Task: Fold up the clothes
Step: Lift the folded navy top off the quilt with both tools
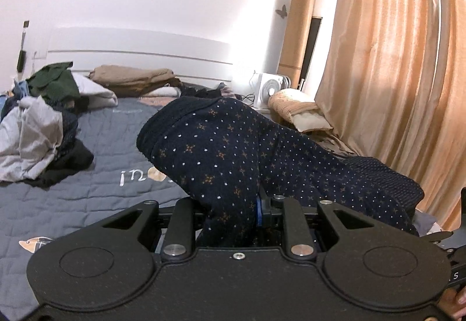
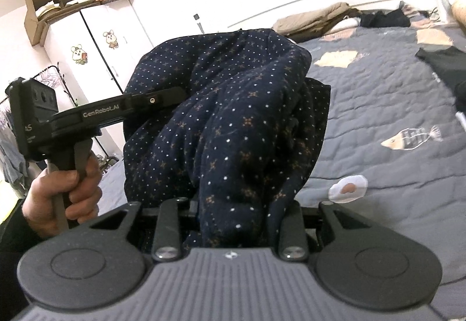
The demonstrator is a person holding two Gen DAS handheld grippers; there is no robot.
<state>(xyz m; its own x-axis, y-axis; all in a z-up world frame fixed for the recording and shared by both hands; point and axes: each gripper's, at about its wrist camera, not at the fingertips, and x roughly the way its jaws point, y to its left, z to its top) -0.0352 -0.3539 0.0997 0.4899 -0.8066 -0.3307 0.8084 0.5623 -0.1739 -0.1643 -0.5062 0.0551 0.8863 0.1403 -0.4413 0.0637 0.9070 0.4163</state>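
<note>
While both claws clamp the navy dotted knit garment (image 1: 221,146), left gripper (image 1: 233,210) and right gripper (image 2: 233,204) hold it above the grey quilted bedspread (image 2: 378,117), clothes pile (image 1: 38,123) at nine o'clock.

Navy garment (image 1: 221,146): soft knit cloth, matt, fine nubby texture, woven-in white dots and tan crosses; ribbed band at its right end. Left hand-held gripper (image 1: 233,204): matt black plastic, smooth, with bright metal screw heads. Right hand-held gripper (image 2: 230,204): ridged matt grey plastic plate, black plastic links. Bed cover (image 1: 96,184): grey quilted cloth, stitched, matt. Curtain (image 1: 393,73): thin tan fabric, slight sheen. Headboard (image 1: 139,53): smooth white finish. Boxes (image 2: 58,3) on the wardrobe: raw brown cardboard.
</note>
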